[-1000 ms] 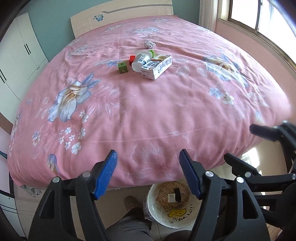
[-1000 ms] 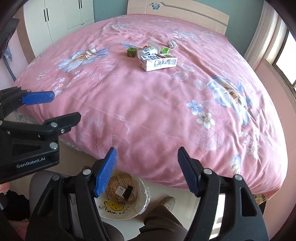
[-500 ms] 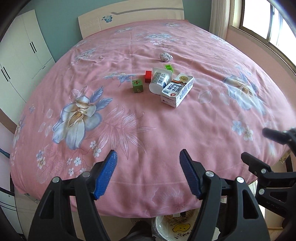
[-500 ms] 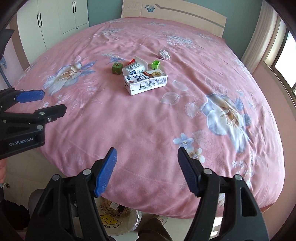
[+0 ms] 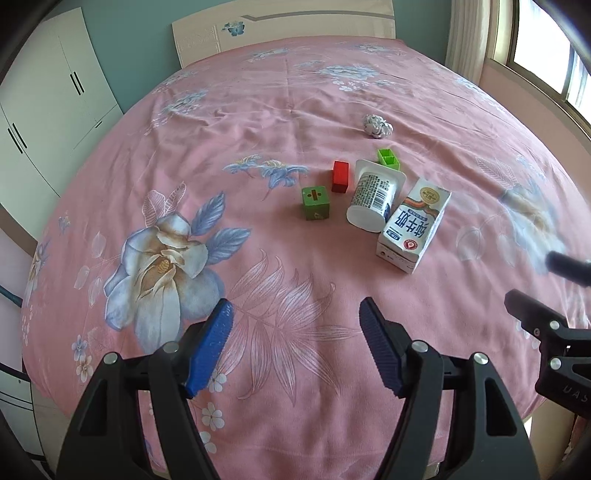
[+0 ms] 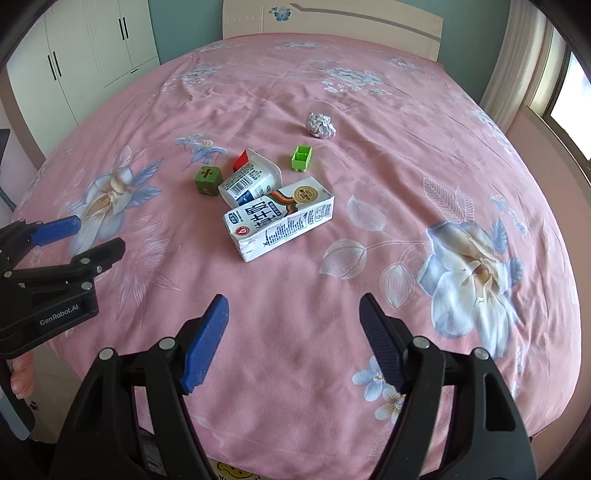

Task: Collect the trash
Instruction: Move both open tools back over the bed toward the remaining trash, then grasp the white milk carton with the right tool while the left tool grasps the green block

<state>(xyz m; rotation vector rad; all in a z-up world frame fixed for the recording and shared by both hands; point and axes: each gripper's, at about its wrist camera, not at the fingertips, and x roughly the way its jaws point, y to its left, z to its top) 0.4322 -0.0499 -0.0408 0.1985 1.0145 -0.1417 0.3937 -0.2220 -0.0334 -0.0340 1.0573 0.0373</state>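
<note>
On the pink floral bed lie a crushed white milk carton (image 5: 413, 225) (image 6: 279, 218), a white yogurt cup (image 5: 373, 195) (image 6: 249, 181) on its side touching it, and a crumpled paper ball (image 5: 376, 125) (image 6: 320, 124) farther back. My left gripper (image 5: 295, 343) is open and empty over the near part of the bed. My right gripper (image 6: 291, 339) is open and empty, nearer the carton. Each gripper shows at the edge of the other's view, the right one (image 5: 546, 306) and the left one (image 6: 74, 240).
A green cube (image 5: 315, 203) (image 6: 207, 180), a red block (image 5: 340, 176) (image 6: 242, 160) and a small green open box (image 5: 388, 158) (image 6: 301, 158) sit beside the trash. White wardrobes (image 6: 85, 48) stand left, a headboard (image 5: 280, 26) behind, a window (image 5: 554, 55) right. A bin rim (image 6: 232, 472) peeks below the bed edge.
Both grippers have risen and moved forward over the bed toward the items. The trash bin on the floor has dropped almost out of view. Both stay open.
</note>
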